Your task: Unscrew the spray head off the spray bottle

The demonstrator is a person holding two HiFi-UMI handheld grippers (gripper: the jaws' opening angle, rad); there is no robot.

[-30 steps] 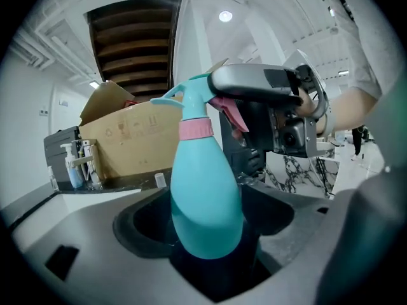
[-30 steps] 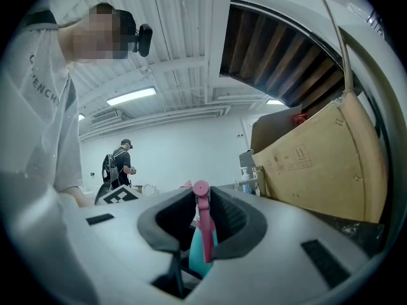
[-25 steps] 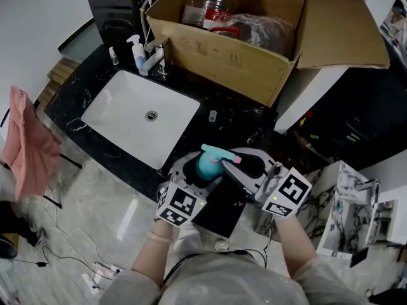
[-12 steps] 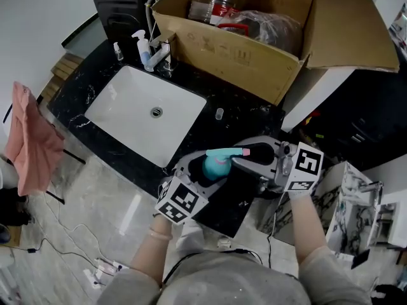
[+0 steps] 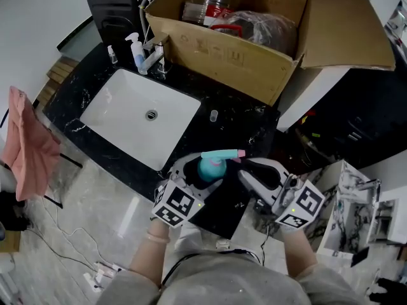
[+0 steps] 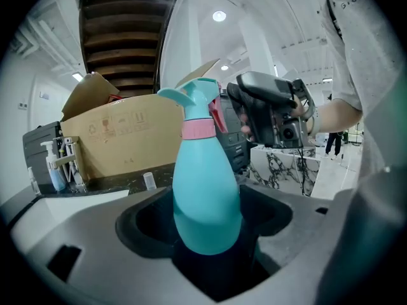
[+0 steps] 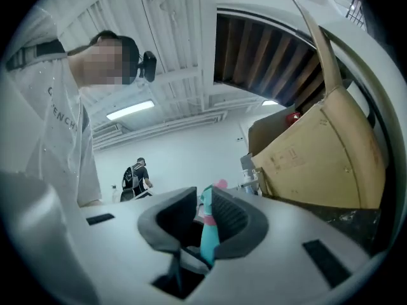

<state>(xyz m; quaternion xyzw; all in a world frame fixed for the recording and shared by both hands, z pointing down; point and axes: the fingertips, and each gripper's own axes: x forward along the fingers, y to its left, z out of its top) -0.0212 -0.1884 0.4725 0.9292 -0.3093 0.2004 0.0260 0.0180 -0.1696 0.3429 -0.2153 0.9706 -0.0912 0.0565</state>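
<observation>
A teal spray bottle (image 5: 208,169) stands upright between the jaws of my left gripper (image 5: 194,180), which is shut on its lower body (image 6: 206,196). A pink collar (image 6: 198,129) sits under the teal spray head (image 6: 194,97), whose nozzle (image 5: 224,153) points right. My right gripper (image 5: 247,169) comes in from the lower right at head height. Its jaws are closing, nearly together, with a thin teal and pink part of the spray head (image 7: 208,230) between the pads. The left gripper view shows the right gripper (image 6: 267,110) just behind the head.
I hold the bottle over the front edge of a black counter (image 5: 245,122) with a white sink (image 5: 140,116). On the counter are a faucet (image 5: 156,59), a soap dispenser (image 5: 137,51), a small cup (image 5: 213,115) and an open cardboard box (image 5: 235,53). A pink cloth (image 5: 25,148) hangs at left.
The right gripper swung round the spray head, out to the right and back to the lower right. The nozzle turned slightly, from down-right to straight right. The left gripper kept hold of the bottle.
</observation>
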